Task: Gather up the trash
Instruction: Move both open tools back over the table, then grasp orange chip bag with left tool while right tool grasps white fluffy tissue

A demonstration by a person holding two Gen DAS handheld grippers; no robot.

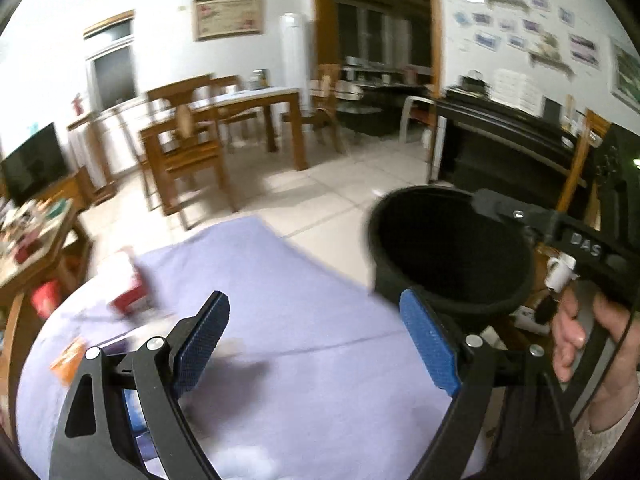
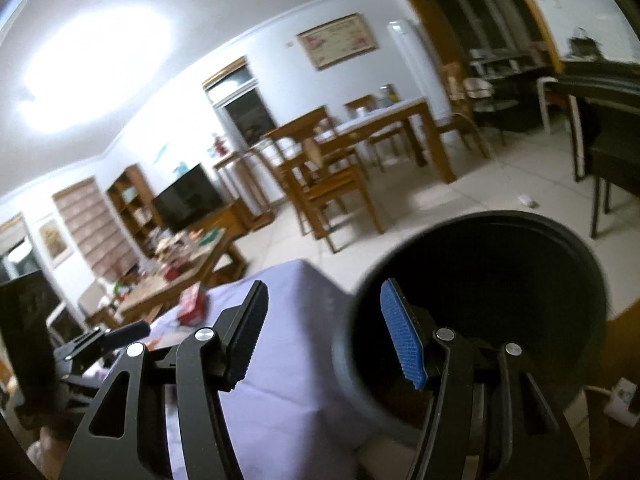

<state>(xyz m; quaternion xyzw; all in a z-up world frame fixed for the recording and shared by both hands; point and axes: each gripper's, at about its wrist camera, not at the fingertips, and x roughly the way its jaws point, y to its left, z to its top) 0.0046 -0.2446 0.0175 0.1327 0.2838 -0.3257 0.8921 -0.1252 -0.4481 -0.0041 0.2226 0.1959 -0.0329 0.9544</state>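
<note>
My left gripper [image 1: 316,340] stands wide open over the lilac cloth [image 1: 304,288] with nothing between its blue pads. My right gripper [image 2: 324,336] is about half open and also has hold of nothing; in the right wrist view its right finger sits in front of the mouth of the black bin [image 2: 500,300], while in the left wrist view one finger reaches over the bin's far rim. I cannot tell whether it touches.

The bin hangs just off the cloth's right edge, mouth up and tilted toward me. It looks like rigid plastic, light, probably best pinched at the rim if I need to steady it.

The trash lies toward the cloth's left side: a red-and-white packet [image 1: 130,296] near the left edge, and an orange wrapper [image 1: 70,358] nearer me beside the left gripper's base. Both are blurred, so I judge loosely: thin card or foil, very light, crushable, apt to slide on the fabric. I would take the red packet across its narrow side, and the flat wrapper by a raised edge, since a flat pinch may only catch cloth.

A hand [image 1: 580,340] grips the right handle.
</note>
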